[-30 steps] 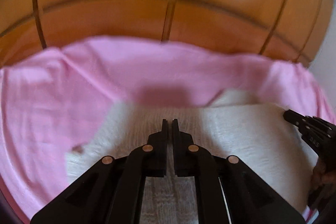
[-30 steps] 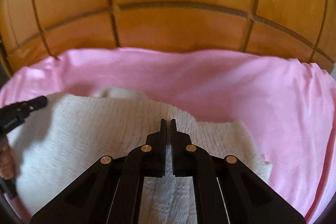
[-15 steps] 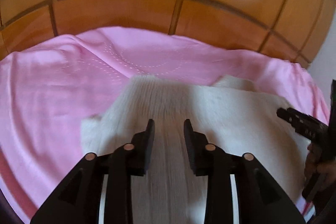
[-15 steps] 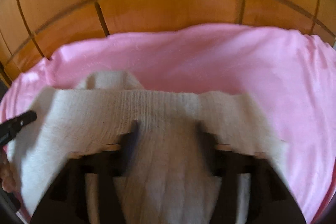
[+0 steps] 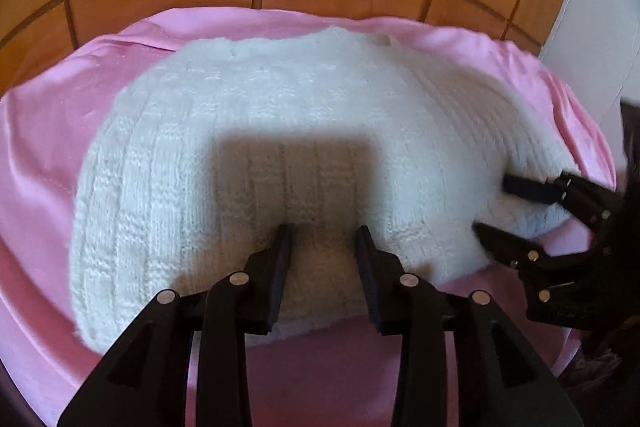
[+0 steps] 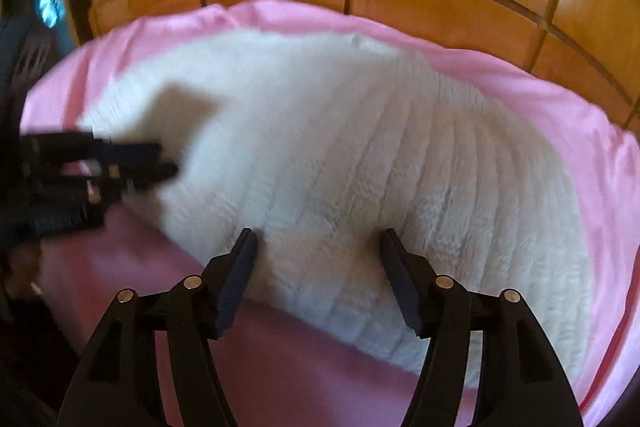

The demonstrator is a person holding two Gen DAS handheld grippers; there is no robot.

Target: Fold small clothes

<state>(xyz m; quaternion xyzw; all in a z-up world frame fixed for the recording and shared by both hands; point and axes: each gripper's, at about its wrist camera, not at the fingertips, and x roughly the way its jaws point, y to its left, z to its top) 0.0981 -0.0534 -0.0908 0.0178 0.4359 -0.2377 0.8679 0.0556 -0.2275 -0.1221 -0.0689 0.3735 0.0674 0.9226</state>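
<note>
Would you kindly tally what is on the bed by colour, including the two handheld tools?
White: 1, the knitted garment
Pink: 1, the sheet under it
Black: 2, the left tool and the right tool, both with jaws apart over the garment's near edge
Total: 4

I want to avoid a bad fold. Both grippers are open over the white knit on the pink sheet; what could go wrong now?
1. The left gripper, whose jaws have just been opening, may close on the pink sheet together with the white knit.
2. The right gripper stands wider, so it may bunch the thick cloth.
3. Uneven grips could skew the fold.
</note>
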